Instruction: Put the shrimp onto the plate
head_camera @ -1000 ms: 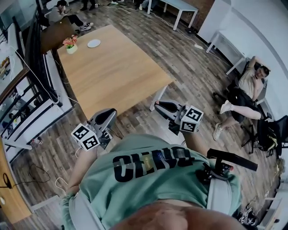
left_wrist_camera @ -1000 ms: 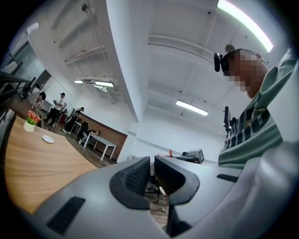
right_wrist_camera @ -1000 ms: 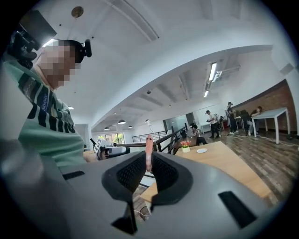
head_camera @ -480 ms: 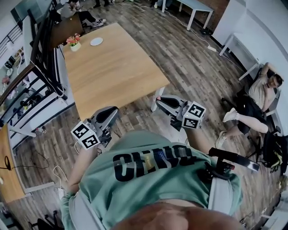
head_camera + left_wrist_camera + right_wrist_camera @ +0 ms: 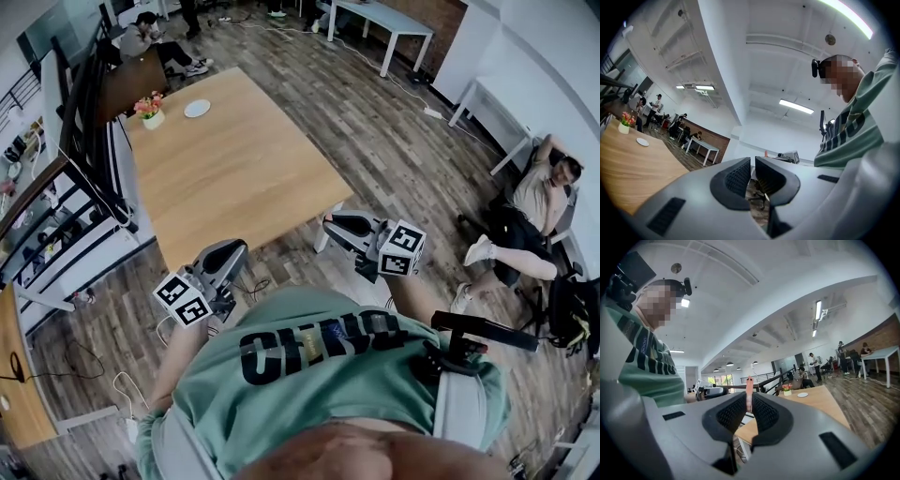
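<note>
The jaws of the right gripper (image 5: 749, 404) stay pressed on the thin pink shrimp (image 5: 749, 389). The left gripper (image 5: 753, 165) is nearly closed and holds nothing. Almost nothing has moved, so the plate (image 5: 197, 108) at the table's (image 5: 234, 178) far end remains well apart.

A wooden table (image 5: 234, 178) carries a white plate (image 5: 197, 109) and a flower pot (image 5: 149, 111) near its far edge.

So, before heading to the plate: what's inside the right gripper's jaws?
A thin pink shrimp pinched in the right gripper, its tip poking out; the lower end is hidden between the jaws.
</note>
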`<action>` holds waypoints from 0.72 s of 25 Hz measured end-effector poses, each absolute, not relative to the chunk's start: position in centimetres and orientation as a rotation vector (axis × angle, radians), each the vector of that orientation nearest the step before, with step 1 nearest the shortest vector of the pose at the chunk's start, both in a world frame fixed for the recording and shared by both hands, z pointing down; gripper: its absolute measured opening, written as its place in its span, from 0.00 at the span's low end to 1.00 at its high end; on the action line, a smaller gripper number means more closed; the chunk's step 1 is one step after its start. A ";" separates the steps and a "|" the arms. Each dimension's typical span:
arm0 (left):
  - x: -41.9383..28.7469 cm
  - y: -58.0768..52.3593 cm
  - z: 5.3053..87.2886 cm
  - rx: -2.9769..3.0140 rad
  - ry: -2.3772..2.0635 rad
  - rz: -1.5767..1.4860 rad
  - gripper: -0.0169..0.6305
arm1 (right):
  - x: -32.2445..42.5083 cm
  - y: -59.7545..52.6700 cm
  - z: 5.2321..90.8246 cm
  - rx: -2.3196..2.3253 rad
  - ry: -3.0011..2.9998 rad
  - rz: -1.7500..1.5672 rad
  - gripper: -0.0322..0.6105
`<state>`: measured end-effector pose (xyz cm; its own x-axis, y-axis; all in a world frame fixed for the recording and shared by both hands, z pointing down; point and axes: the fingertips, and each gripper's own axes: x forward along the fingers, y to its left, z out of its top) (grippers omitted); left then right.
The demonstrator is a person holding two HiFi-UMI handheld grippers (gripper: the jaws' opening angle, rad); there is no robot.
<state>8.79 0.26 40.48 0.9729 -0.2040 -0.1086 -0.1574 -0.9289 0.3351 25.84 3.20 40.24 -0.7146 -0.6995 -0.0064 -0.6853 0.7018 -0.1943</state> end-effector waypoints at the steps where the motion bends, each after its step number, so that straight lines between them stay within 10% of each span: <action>1: 8.6 -0.4 40.6 2.790 -0.253 -0.216 0.08 | 25.5 2.7 40.2 -1.160 2.833 -0.262 0.11; 18: 4.2 -14.5 41.1 2.798 -0.253 -0.278 0.08 | 21.0 -12.2 38.1 -1.145 2.927 -0.213 0.11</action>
